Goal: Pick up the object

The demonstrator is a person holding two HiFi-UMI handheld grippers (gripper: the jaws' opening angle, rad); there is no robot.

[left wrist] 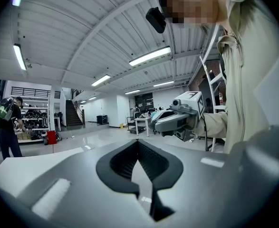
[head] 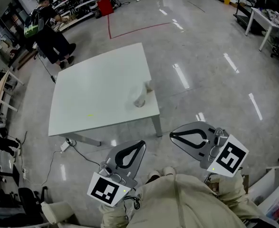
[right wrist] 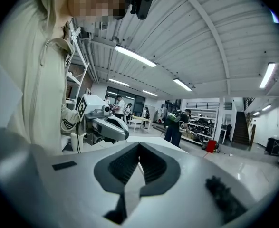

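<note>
A small whitish object (head: 140, 97) lies on the white table (head: 91, 89), close to its near right corner; its shape is too small to make out. Both grippers hang well short of the table, close to the body of the person holding them, and point up and forward. The left gripper (head: 142, 143) is shut with nothing between its fingers; in its own view the tips (left wrist: 138, 140) meet. Beside it, the right gripper (head: 172, 136) is likewise shut and empty, tips together (right wrist: 139, 144). Each gripper view shows the other gripper and the ceiling, not the object.
A person in black with a green backpack (head: 48, 26) stands past the table's far left corner. A red bin (head: 104, 6) and shelves are behind. Red tape (head: 129, 32) marks the floor. A cable (head: 65, 148) runs under the table. Desks (head: 260, 20) stand far right.
</note>
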